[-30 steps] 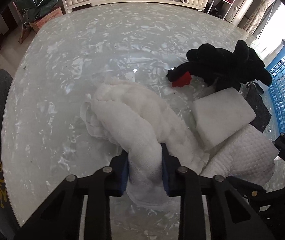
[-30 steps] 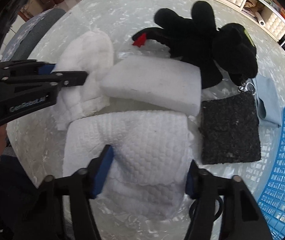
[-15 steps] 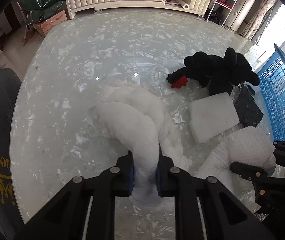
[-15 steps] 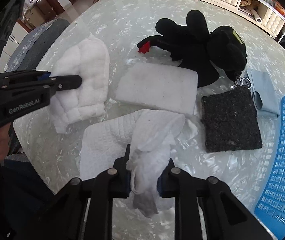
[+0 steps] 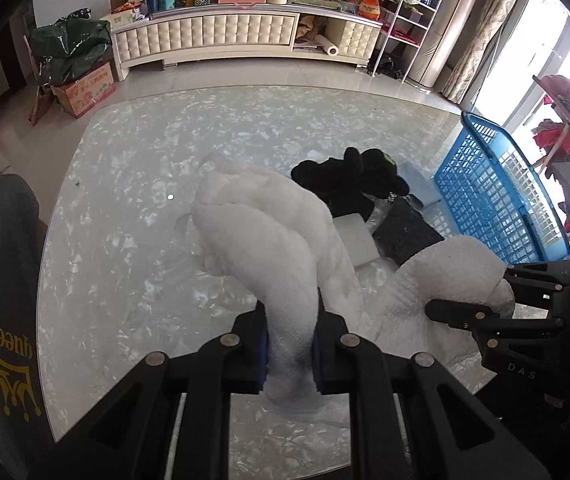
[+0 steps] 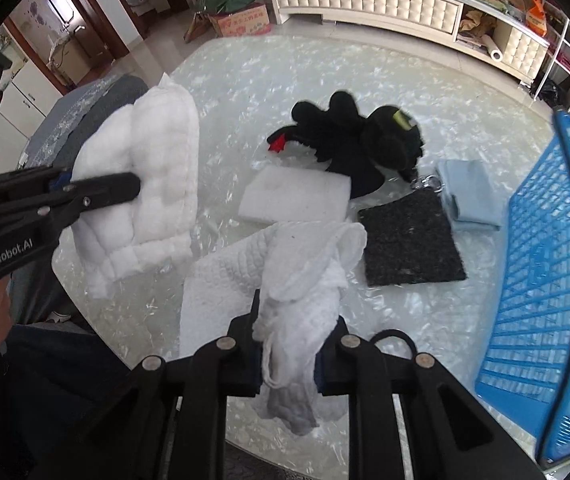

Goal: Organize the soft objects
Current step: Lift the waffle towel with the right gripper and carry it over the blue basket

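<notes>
- left gripper (image 5: 289, 354) clamped on quilted white cloth (image 5: 269, 236) — lifted off glass table (image 5: 133, 216)
- right gripper (image 6: 289, 360) clamped on waffle-textured white towel (image 6: 285, 276), bunched, partly raised
- blue basket (image 6: 557, 248) on the right; black plush toy (image 6: 357, 136), white foam block (image 6: 297, 198) still on table

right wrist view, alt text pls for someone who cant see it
Right tongs clamp a bunched white waffle cloth above a glossy table; left tongs hold a fluffy white towel. Beyond lie a black plush toy, white sponge, dark pad and blue basket.
</notes>
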### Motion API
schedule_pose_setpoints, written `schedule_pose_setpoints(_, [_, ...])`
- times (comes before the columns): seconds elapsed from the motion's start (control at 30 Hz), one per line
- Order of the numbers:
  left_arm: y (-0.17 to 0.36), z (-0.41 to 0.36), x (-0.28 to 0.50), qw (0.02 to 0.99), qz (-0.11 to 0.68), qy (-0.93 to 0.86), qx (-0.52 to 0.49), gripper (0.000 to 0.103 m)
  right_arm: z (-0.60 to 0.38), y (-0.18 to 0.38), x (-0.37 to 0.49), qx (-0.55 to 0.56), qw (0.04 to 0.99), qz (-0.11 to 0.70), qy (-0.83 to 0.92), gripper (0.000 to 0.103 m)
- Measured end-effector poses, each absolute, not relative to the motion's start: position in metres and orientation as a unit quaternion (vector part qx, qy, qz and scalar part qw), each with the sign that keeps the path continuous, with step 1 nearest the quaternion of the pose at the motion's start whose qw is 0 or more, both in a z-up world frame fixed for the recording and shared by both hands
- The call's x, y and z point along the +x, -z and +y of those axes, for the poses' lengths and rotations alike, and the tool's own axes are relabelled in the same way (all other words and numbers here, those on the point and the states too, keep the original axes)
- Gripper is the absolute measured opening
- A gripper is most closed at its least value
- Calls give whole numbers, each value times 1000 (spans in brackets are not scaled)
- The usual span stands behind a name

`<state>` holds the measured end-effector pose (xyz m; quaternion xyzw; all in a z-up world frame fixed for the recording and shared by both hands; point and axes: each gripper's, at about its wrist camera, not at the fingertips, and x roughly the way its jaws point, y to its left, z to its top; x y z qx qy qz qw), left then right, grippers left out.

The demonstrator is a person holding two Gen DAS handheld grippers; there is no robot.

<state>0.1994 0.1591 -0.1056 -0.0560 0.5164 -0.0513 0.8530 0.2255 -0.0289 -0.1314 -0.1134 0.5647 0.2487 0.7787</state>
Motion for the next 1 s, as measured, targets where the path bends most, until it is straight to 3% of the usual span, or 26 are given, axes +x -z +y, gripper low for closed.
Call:
schedule_pose_setpoints(0.6, [55,92,198,872,476,111,-43,15,-113,45,201,-81,825,516,-218,17])
schedule_pose_setpoints(1.0, [52,59,223,867,480,122,-51,15,-193,6,215,-28,854,489,-173,17])
